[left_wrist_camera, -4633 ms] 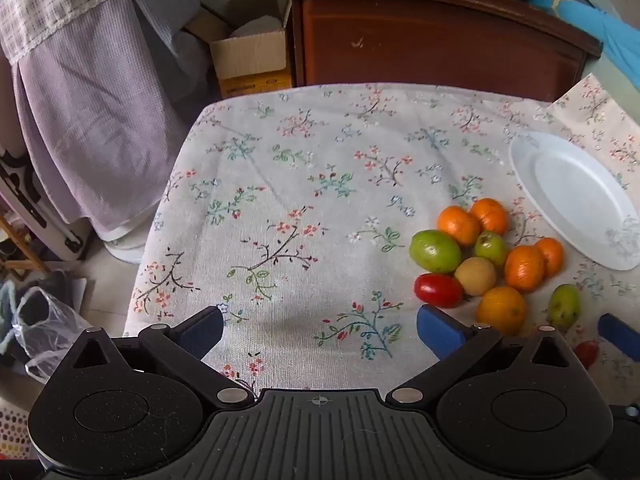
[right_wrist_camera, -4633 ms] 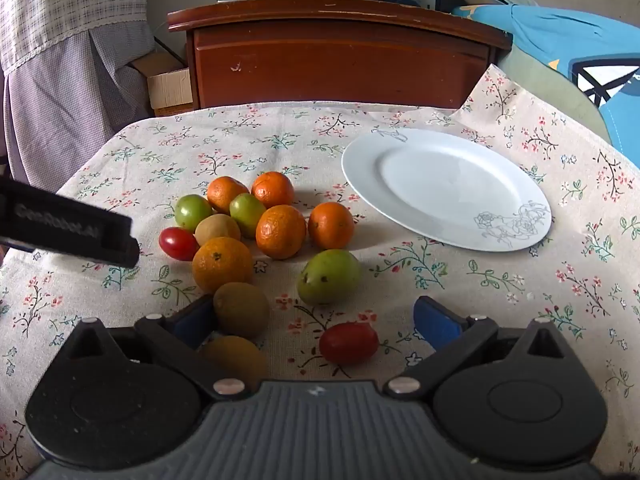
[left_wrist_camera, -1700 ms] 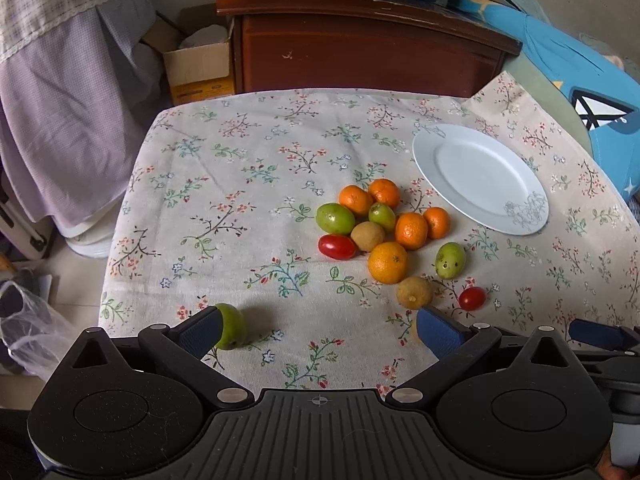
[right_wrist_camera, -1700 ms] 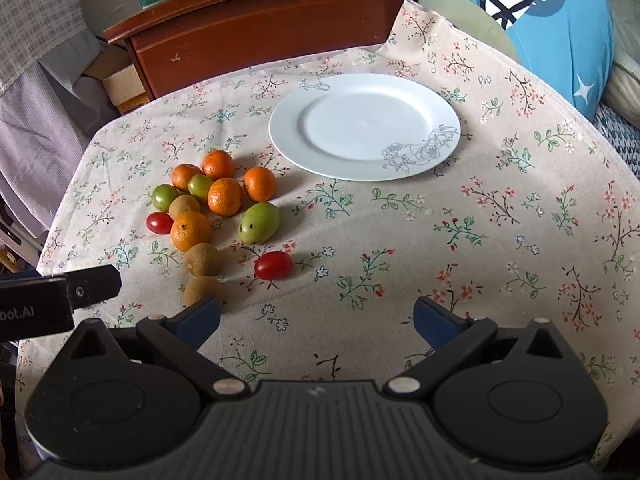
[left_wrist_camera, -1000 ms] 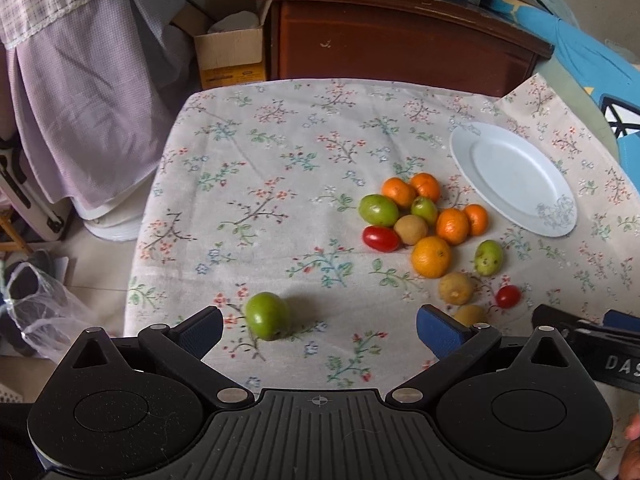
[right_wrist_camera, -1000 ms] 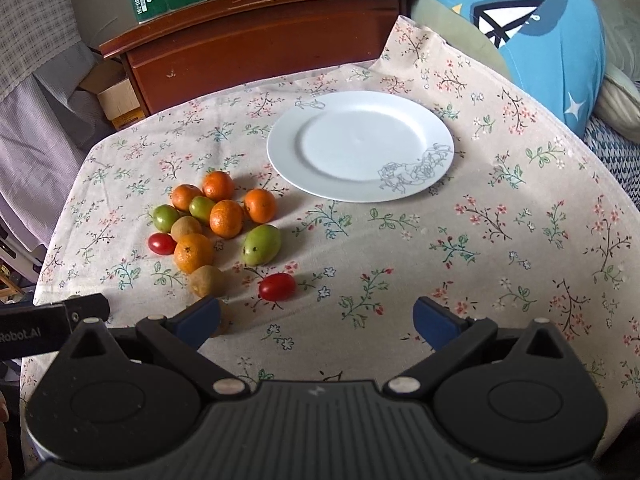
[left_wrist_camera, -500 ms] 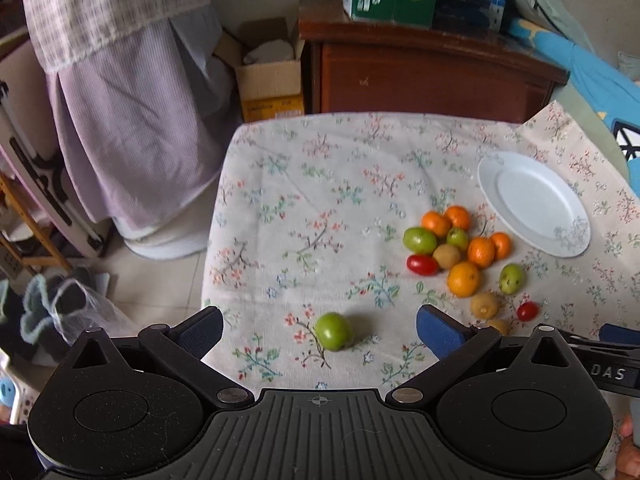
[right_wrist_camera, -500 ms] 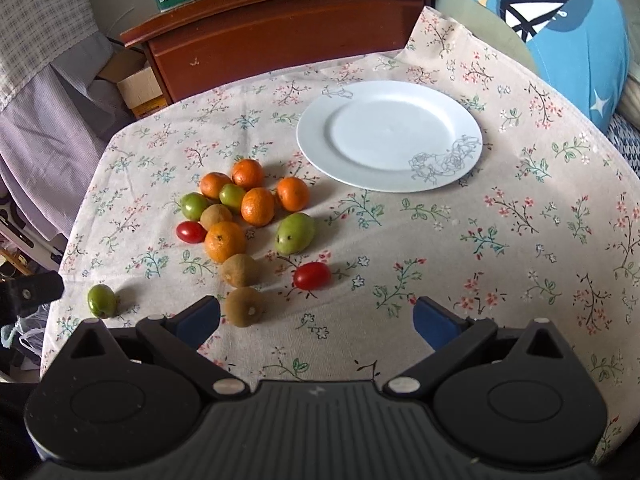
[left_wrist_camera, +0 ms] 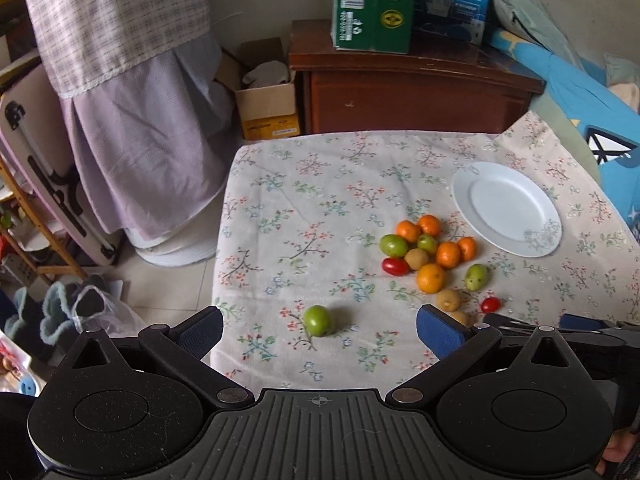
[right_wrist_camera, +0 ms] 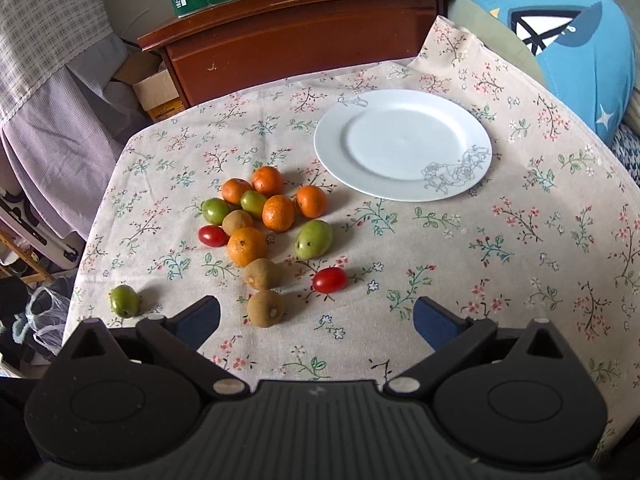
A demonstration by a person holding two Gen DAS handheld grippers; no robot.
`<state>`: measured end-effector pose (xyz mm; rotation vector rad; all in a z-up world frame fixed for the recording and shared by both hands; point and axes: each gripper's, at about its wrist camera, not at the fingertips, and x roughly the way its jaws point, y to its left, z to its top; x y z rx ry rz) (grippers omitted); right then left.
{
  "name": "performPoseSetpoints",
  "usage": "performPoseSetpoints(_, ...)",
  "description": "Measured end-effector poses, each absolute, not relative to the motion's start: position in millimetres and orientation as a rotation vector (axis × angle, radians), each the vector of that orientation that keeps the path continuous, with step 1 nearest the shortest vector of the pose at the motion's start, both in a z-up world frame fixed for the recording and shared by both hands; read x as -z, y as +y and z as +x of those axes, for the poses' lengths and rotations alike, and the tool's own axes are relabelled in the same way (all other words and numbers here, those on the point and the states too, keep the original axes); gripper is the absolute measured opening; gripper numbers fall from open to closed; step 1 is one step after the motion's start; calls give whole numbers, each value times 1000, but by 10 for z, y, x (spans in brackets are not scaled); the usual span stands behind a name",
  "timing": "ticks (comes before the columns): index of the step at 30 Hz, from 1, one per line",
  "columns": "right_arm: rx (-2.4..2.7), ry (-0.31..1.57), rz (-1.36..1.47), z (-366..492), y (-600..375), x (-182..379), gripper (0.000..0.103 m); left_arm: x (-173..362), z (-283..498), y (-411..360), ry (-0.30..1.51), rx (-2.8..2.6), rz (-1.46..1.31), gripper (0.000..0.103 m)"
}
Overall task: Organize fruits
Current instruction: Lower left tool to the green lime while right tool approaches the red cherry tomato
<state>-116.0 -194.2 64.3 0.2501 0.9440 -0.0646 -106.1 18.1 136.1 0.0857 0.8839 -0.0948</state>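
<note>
A cluster of fruit lies on the floral tablecloth [left_wrist_camera: 320, 200]: several oranges [right_wrist_camera: 279, 212], green fruits [right_wrist_camera: 314, 239], brown kiwis [right_wrist_camera: 265, 308] and two red tomatoes [right_wrist_camera: 329, 280]. One green fruit [left_wrist_camera: 318, 320] lies apart near the table's front left; it also shows in the right wrist view [right_wrist_camera: 125, 301]. An empty white plate [right_wrist_camera: 402, 144] sits at the back right, also in the left wrist view [left_wrist_camera: 506, 208]. My left gripper [left_wrist_camera: 318, 330] is open and empty, high above the lone green fruit. My right gripper [right_wrist_camera: 316, 322] is open and empty above the front of the table.
A brown wooden cabinet [left_wrist_camera: 412, 92] with green and blue boxes [left_wrist_camera: 372, 4] stands behind the table. A cardboard box [left_wrist_camera: 266, 98] and a draped purple cloth [left_wrist_camera: 140, 152] are at the left. A blue cushion [right_wrist_camera: 568, 36] lies at the right. The floor beyond the table's left edge holds clutter.
Both grippers have risen and pulled back from the table, so more of the room shows. The lone green fruit now lies between my left fingers' view. Nothing was grasped.
</note>
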Motion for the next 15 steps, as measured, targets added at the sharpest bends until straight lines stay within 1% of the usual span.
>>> performPoseSetpoints(3, 64, 941, 292, -1158, -1997, -683, 102, -1418, -1041, 79, 885, 95, 108, 103)
performPoseSetpoints(6, 73, 971, 246, -1089, -2016, -712, 102, -1402, -963, 31, 890, 82, 113, 103)
performPoseSetpoints(9, 70, 974, 224, -1047, -2052, -728, 102, -1318, -858, -29, 888, 56, 144, 103)
performPoseSetpoints(15, 85, 1061, 138, -921, -2071, -626, 102, -1116, -653, -103, 905, 33, 190, 103)
